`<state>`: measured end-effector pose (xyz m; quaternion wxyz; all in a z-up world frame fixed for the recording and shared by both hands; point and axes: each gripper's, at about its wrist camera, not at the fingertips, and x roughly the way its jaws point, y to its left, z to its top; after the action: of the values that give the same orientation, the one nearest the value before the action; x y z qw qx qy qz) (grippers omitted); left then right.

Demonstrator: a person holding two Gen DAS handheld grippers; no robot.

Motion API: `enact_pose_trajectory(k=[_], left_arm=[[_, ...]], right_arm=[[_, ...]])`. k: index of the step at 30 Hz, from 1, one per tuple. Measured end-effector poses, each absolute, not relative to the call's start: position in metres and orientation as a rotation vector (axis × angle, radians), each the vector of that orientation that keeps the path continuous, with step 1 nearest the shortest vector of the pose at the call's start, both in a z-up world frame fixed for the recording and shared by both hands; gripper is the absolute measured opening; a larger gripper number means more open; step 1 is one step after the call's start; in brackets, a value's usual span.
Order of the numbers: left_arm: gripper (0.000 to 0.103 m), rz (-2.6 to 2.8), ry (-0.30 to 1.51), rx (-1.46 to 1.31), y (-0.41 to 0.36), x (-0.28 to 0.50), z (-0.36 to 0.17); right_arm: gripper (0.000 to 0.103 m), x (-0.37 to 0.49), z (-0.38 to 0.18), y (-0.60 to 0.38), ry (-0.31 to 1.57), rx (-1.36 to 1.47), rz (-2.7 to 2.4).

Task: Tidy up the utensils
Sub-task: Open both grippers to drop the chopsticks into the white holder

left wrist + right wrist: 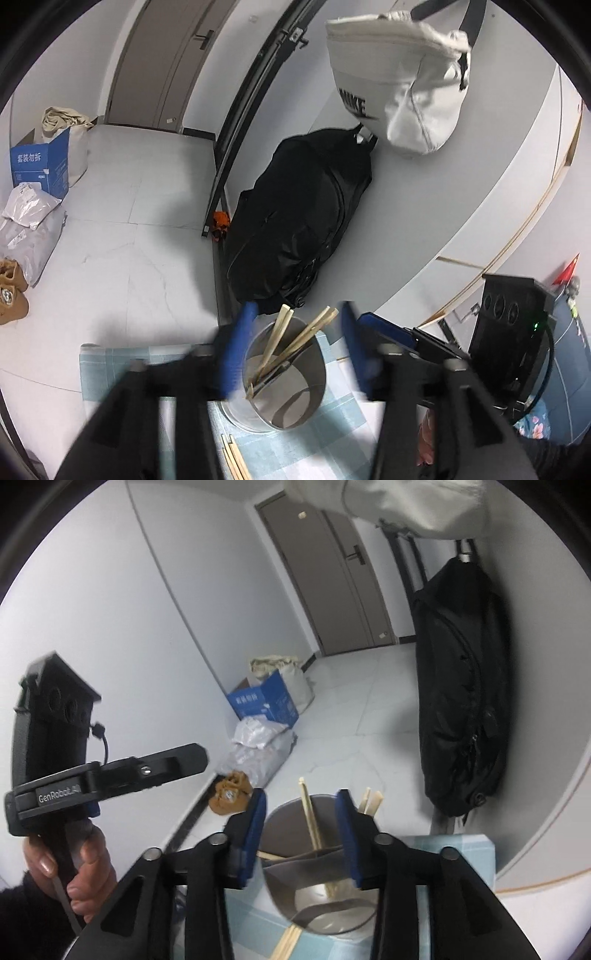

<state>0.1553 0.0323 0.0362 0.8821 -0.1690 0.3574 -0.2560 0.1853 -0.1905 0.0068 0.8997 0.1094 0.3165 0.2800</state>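
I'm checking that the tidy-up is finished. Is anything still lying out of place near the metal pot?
Yes. A few pale wooden chopsticks still lie flat on the light blue checked cloth beside the round metal pot, while the others stand leaning inside it.

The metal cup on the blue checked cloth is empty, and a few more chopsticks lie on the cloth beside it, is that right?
Not quite. The metal cup is not empty: several wooden chopsticks already stand in it, as the left wrist view shows. The rest holds: it sits on the blue checked cloth, and a few more chopsticks lie on the cloth beside it.
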Motion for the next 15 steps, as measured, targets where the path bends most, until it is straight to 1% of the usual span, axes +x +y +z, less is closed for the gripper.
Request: enact_pose_trajectory(k=[2,4,5,6,7,9,13,15], left_arm=[[0.052,-0.511,0.713,-0.346,0.036,0.148,0.042],[0.052,-0.480,0.695,-0.338,0.037,0.139,0.048],[0.052,-0.469,0.686,-0.339,0.039,0.135,0.050],[0.053,-0.458,0.681,-0.338,0.041,0.132,0.051],[0.055,-0.430,0.672,-0.334,0.041,0.128,0.054],[0.064,-0.377,0.643,-0.333,0.044,0.118,0.057],[0.065,-0.303,0.614,-0.324,0.048,0.103,0.062],[0.065,-0.278,0.606,-0.317,0.047,0.096,0.063]], right_arm=[[0.052,0.175,0.012,-0.196,0.632,0.240,0.565],[0.054,0.165,0.019,-0.203,0.595,0.256,0.558],[0.059,0.160,0.022,-0.207,0.580,0.261,0.549],[0.064,0.155,0.026,-0.209,0.566,0.265,0.537],[0.066,0.151,0.029,-0.211,0.554,0.271,0.533],[0.071,0.142,0.034,-0.213,0.530,0.279,0.524],[0.077,0.124,0.043,-0.215,0.481,0.284,0.518],[0.082,0.115,0.046,-0.215,0.464,0.282,0.516]])
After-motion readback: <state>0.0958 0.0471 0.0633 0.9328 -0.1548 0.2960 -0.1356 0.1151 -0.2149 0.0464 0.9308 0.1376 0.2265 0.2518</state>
